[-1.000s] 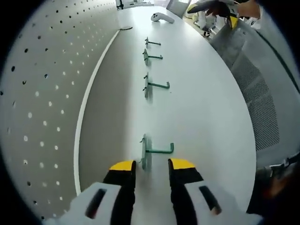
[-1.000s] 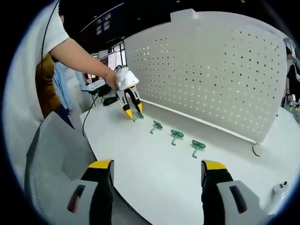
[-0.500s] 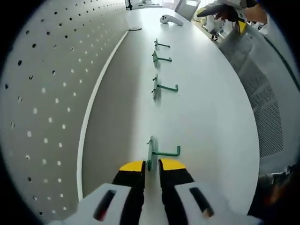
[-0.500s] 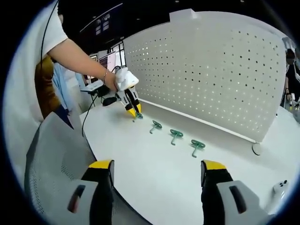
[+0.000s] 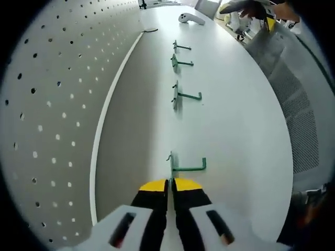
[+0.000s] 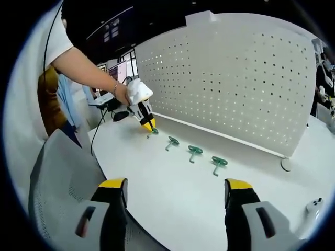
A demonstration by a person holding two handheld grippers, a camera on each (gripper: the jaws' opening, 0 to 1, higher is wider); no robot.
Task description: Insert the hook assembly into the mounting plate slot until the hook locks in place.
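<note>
The white pegboard [image 5: 52, 104] stands along the table's edge; in the right gripper view the pegboard [image 6: 235, 89] fills the back. In the left gripper view my left gripper [image 5: 169, 184] is shut on the lower end of the nearest green hook [image 5: 183, 167], whose arm points right. From the right gripper view, the left gripper [image 6: 148, 125] pinches that hook [image 6: 152, 132] on the table, held by a person's hand. Three more green hooks [image 6: 194, 151] lie in a row. My right gripper [image 6: 175, 191] hangs open over the table's near edge, holding nothing.
The three other hooks [image 5: 180, 96] line up beyond the held one. A white controller [image 5: 188, 19] lies at the table's far end. A grey mesh chair back [image 6: 63, 178] stands by the table, and a small round disc [image 6: 285, 164] lies at the pegboard's foot.
My left gripper's jaws have come together from open to shut on the nearest hook's base. The right gripper has stayed open, with its view shifted slightly.
</note>
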